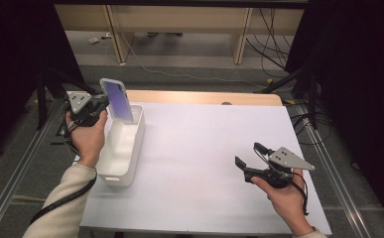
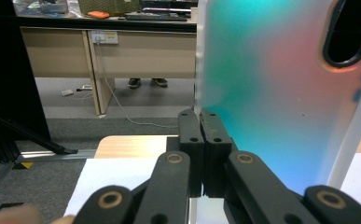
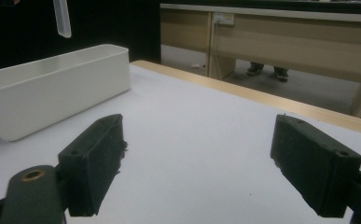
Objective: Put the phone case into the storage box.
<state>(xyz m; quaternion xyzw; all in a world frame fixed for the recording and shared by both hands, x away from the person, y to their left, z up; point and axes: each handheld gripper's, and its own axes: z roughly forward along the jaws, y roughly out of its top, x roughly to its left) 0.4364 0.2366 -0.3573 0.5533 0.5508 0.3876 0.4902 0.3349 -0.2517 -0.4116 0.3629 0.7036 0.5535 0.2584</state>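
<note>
Jaws of the left gripper (image 1: 101, 103) are pressed together on the edge of a phone case (image 1: 117, 100), seen at the upper left of the high view. In the left gripper view the two black pads meet at the centre of the frame, pinching the case's (image 2: 271, 93) thin rim, and the case rises up the right half of that frame. Just below the case sits a white bin (image 1: 136, 144), a long open tub lying along the left edge of the white table (image 1: 209, 158); the case's lower end hangs over the bin's far end, near its rim. Nothing lies between the case and the bin's opening. At the lower right of the high view, well apart from the bin, the right gripper (image 1: 247, 159) is held over bare table with its jaws spread wide and nothing between them; the right gripper view shows the bin (image 3: 52, 93) at the left of the frame.

The case is translucent with pale, whitish edges; its back shimmers from teal to pink, and a dark oval camera cutout shows at the upper right of the left gripper view. In the high view it looks bluish purple. Its long axis stands nearly upright, leaning slightly, with the top end tipped toward the upper left of the high view.
</note>
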